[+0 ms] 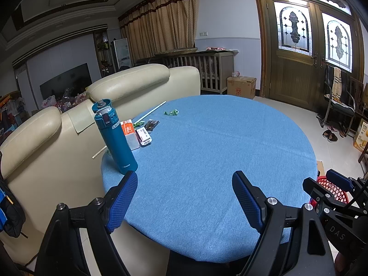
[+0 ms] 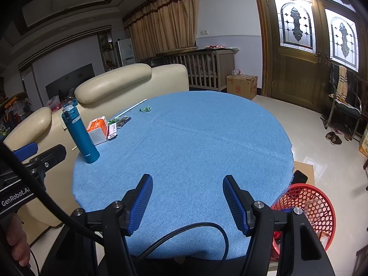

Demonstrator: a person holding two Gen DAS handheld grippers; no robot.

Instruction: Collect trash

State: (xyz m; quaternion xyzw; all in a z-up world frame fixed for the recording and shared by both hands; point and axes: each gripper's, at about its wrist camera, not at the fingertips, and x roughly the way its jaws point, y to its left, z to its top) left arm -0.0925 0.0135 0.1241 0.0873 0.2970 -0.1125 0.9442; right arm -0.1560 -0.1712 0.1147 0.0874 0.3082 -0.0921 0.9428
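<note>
A round table with a blue cloth (image 1: 218, 161) (image 2: 195, 149) fills both views. A crumpled green wrapper (image 1: 171, 113) (image 2: 145, 109) lies at its far left part. Near it lie a dark wrapper (image 1: 152, 124) (image 2: 123, 120), a green scrap (image 1: 138, 123) (image 2: 112, 121) and a long white stick (image 1: 151, 111) (image 2: 134, 105). My left gripper (image 1: 185, 179) is open and empty over the table's near edge. My right gripper (image 2: 187, 181) is open and empty over the near edge too. A red mesh basket (image 2: 308, 209) (image 1: 331, 188) stands on the floor at the table's right.
A teal bottle (image 1: 115, 138) (image 2: 80, 135) stands at the table's left edge beside an orange tissue pack (image 1: 128, 131) (image 2: 97, 127) and a white box (image 1: 144, 135) (image 2: 112, 132). A cream sofa (image 1: 57, 138) stands left. A chair (image 1: 340, 105) and slippers (image 1: 330, 135) are right.
</note>
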